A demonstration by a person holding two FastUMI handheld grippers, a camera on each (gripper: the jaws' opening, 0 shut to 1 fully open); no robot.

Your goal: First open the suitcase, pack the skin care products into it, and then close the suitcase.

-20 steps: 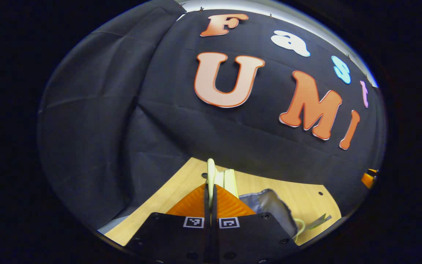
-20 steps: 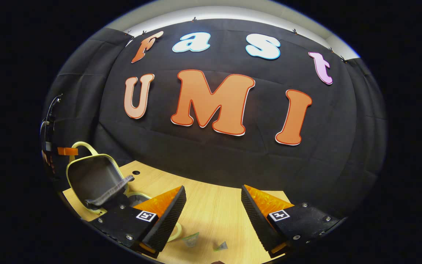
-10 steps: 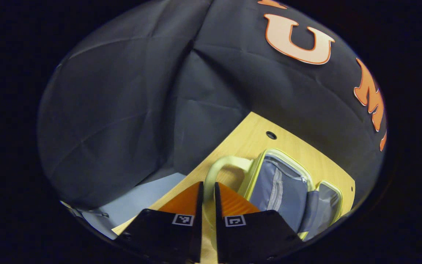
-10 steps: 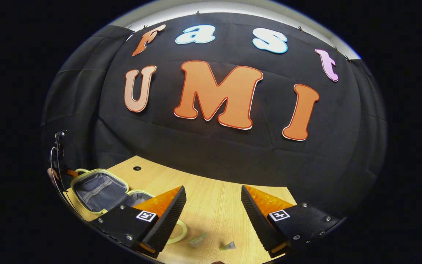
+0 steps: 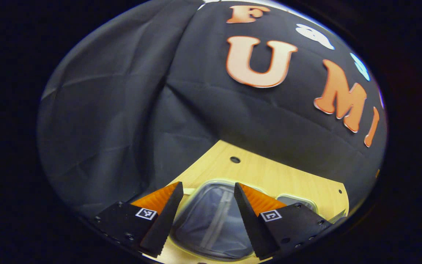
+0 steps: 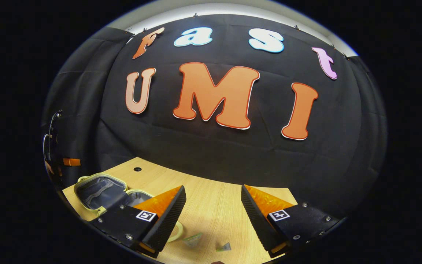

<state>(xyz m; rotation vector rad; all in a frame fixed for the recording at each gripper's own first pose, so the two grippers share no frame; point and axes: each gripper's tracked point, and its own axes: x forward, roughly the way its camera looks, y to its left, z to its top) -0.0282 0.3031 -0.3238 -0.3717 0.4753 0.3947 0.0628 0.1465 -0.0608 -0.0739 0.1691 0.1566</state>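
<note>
Dim, fisheye warp at edges, suitcase [image 5: 211, 223] motion-blurred.

We are seeing a light wooden table [image 6: 211, 205] sitting against the black cloth wall [image 6: 214, 154], with a small round hole [image 6: 137, 169] showing near its far left corner. In the left gripper view we are seeing the same table [image 5: 269, 176], its hole [image 5: 235, 160], and the cloth wall [image 5: 115, 110] hanging in creases behind it.

One open suitcase [image 6: 99, 189], two small packets [image 6: 192, 240], one table [image 6: 214, 209].
</note>
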